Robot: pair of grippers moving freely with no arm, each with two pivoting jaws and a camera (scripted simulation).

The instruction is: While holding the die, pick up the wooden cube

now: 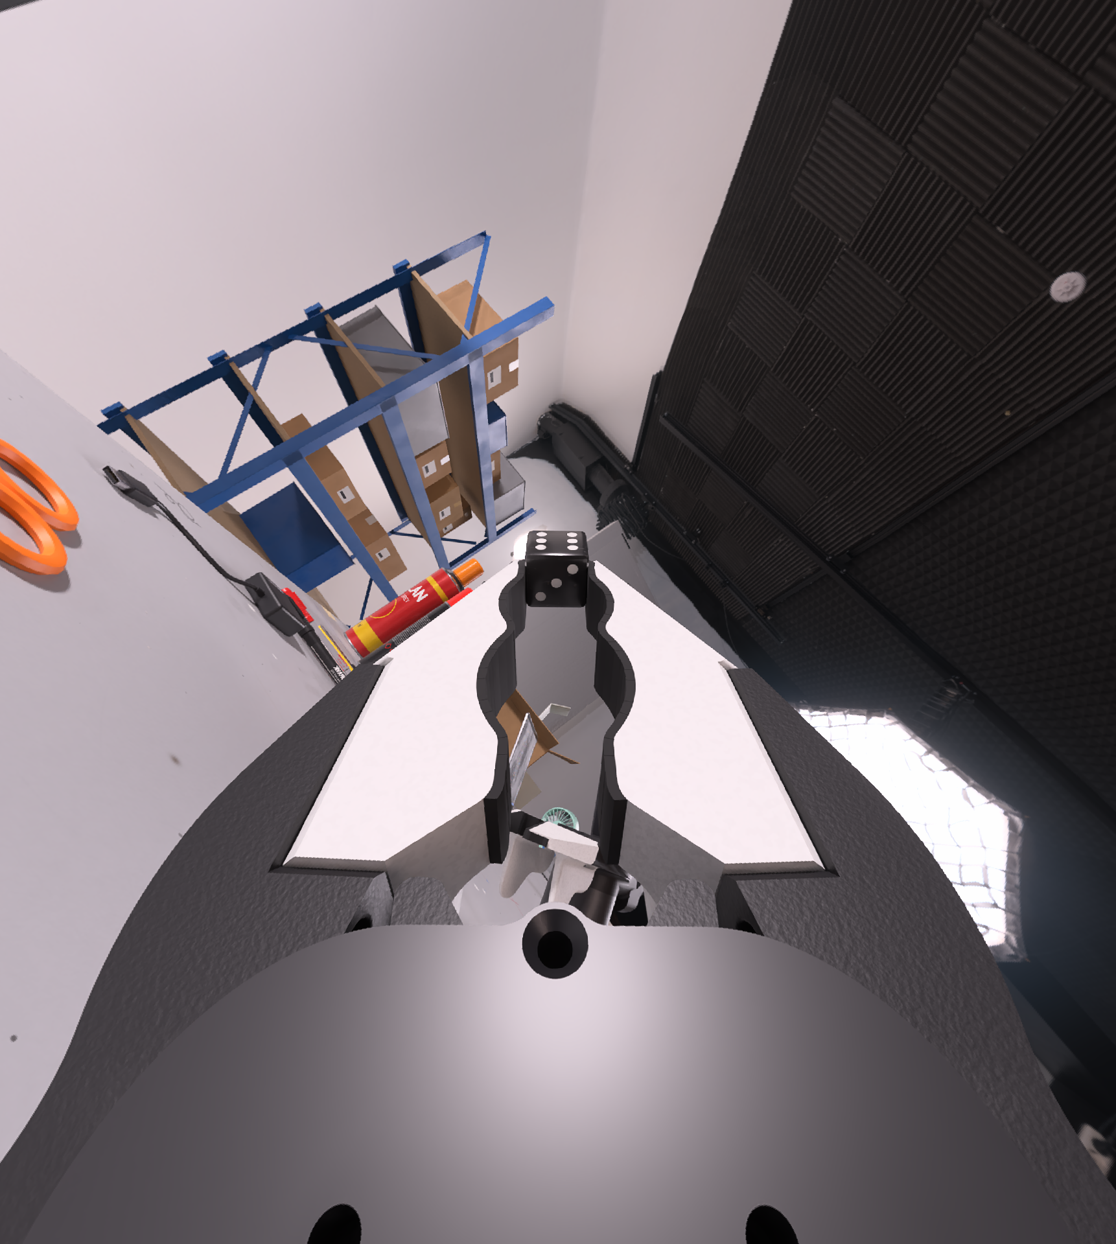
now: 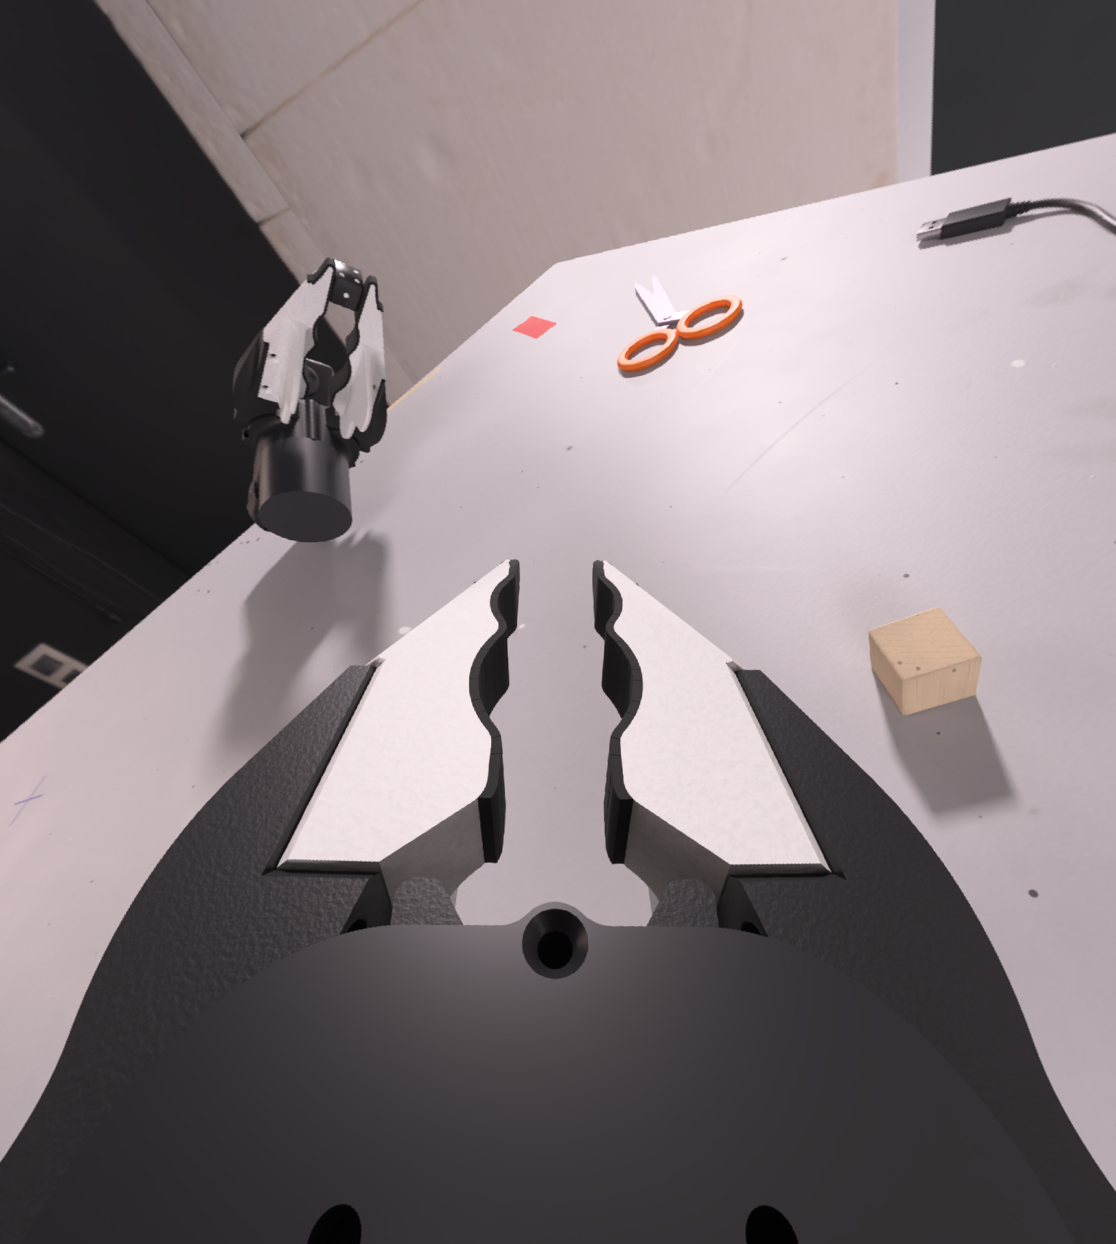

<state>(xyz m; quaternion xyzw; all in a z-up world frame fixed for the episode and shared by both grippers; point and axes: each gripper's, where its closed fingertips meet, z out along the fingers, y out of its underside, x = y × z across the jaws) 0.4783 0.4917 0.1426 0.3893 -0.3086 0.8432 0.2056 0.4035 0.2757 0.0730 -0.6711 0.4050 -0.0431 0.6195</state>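
We see left gripper (image 1: 556,572) clamped on die (image 1: 556,569), aloft. Right gripper (image 2: 555,572) parted, empty. Wooden cube (image 2: 924,658) on table (image 2: 811,471), to its right. Cube prob. light, rigid; we'd pinch opp. flat faces.

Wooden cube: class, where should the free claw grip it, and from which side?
Grip the cube across two opposite vertical faces, coming from above. It sits flat on the table, clear of other things; the open right claw probably needs to shift right and turn to square up.
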